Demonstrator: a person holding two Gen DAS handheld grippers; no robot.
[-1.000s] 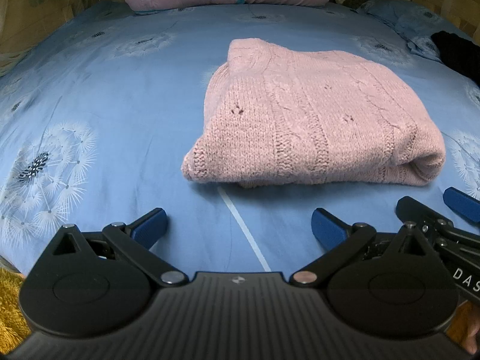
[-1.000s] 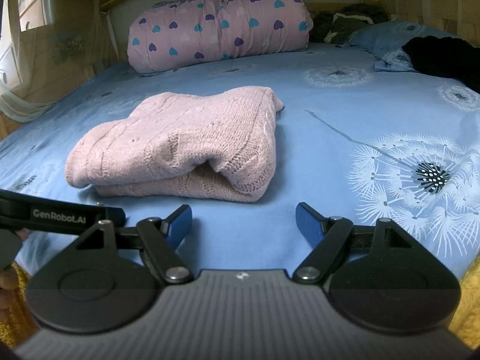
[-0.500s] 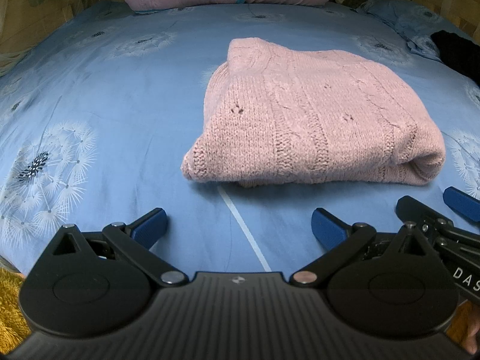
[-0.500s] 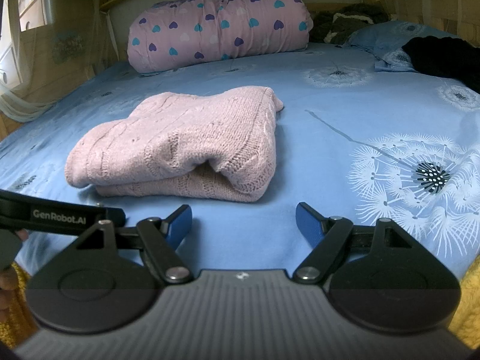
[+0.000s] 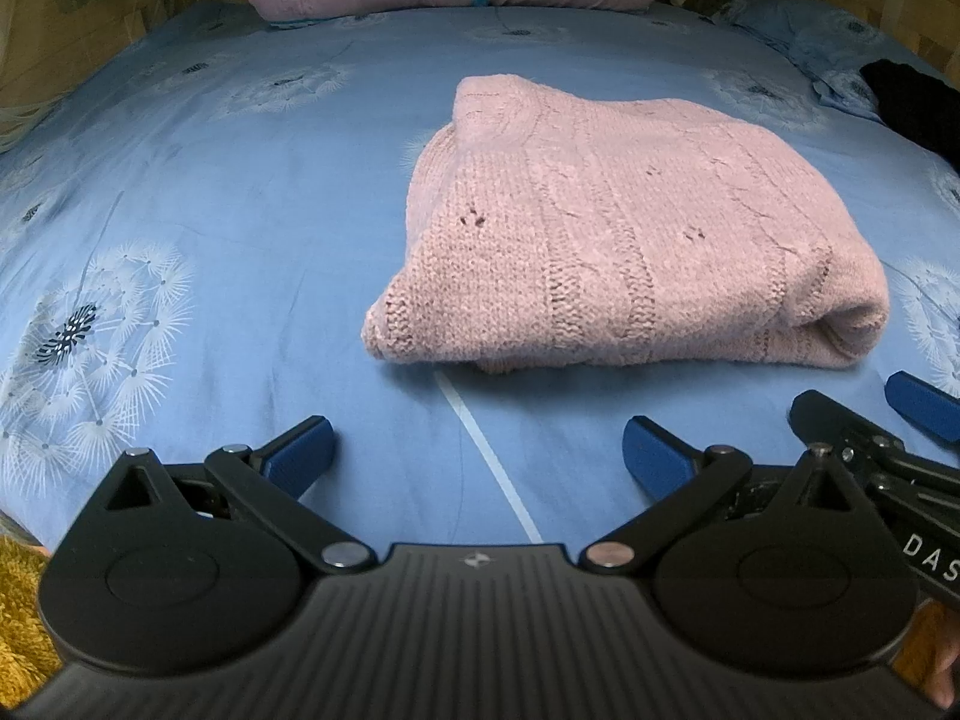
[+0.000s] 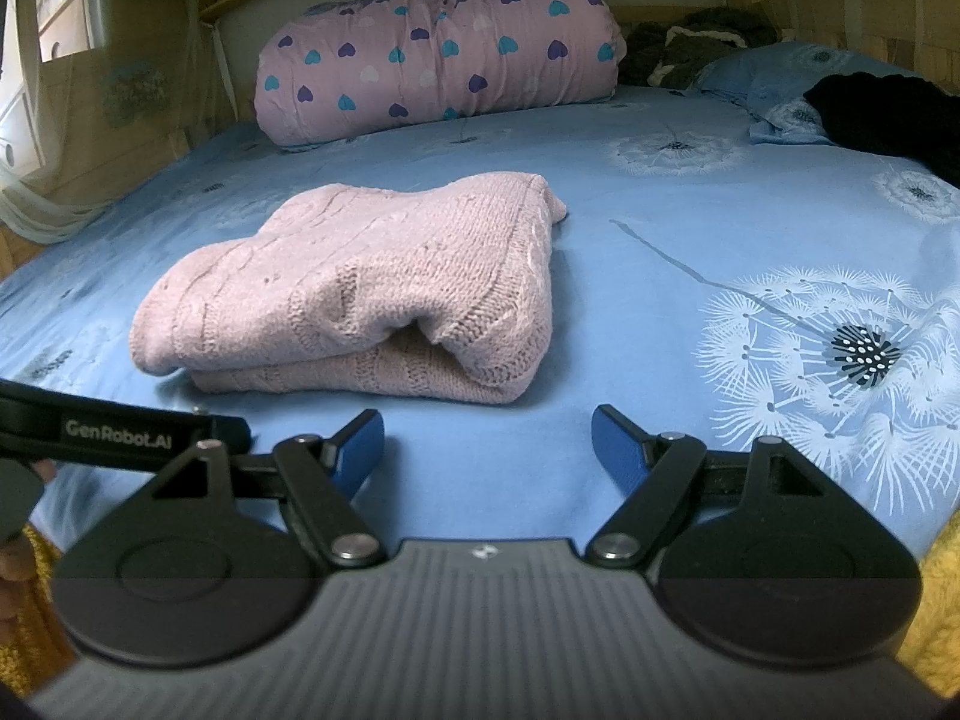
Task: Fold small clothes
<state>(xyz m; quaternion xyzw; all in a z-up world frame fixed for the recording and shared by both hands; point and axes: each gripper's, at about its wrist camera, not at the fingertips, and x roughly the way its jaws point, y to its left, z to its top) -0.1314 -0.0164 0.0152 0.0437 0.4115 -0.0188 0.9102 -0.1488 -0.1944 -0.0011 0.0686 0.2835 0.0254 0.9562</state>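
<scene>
A pink knitted sweater lies folded into a thick rectangle on the blue dandelion-print bed sheet. In the right wrist view the sweater shows its rolled fold edge toward me. My left gripper hovers open in front of the sweater, apart from it, nothing between its blue pads. My right gripper is open too, just short of the sweater's near right corner. In the left wrist view, part of the right gripper sticks in at the lower right edge.
A pink quilt with hearts lies rolled at the head of the bed. A black garment and a blue pillow sit at the far right. A yellow fuzzy cover hangs at the bed's near edge.
</scene>
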